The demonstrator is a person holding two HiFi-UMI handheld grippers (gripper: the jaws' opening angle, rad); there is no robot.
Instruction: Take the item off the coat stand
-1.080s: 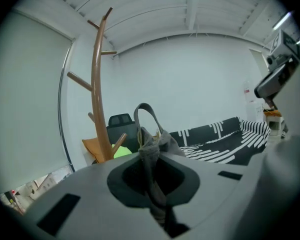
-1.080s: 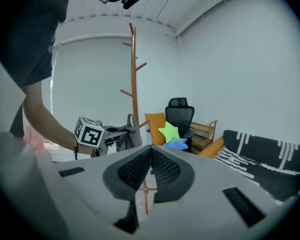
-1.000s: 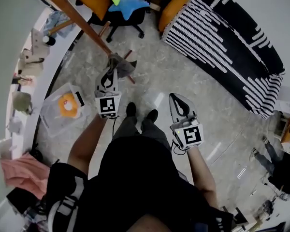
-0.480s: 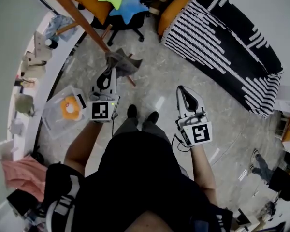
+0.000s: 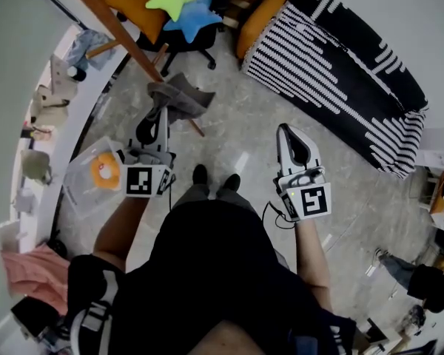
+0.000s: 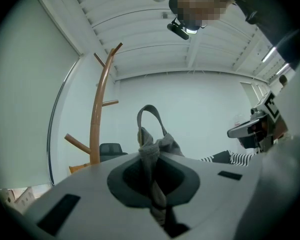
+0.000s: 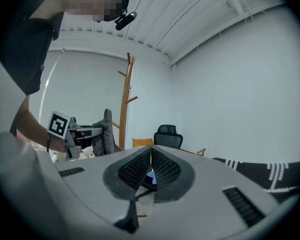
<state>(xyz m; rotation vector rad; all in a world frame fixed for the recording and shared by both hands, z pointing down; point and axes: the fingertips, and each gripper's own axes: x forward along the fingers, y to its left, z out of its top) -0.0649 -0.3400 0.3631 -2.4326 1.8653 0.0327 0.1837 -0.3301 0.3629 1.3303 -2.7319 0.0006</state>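
The left gripper (image 5: 160,112) has its jaws clamped on a grey fabric item (image 5: 179,98); in the left gripper view the cloth is pinched between the pads, and its loop strap rises free above them, around no peg. The wooden coat stand (image 6: 97,109) is behind and to the left of the item there, apart from it; in the head view the item overlaps the lower pole, so how near the two are I cannot tell from that view. I judge that the item is already off the stand and that the step in hand is to carry it clear.

To do this well, the grip should stay firm, because only a narrow fold of cloth is between the pads and the rest hangs loose; the gripper should move away from the pole and not along it, so the open loop does not catch a lower peg.

The right gripper (image 5: 288,130) has its jaws together with nothing between them; it is well apart from the item, toward the striped sofa (image 5: 340,65), and is best kept out of the way.
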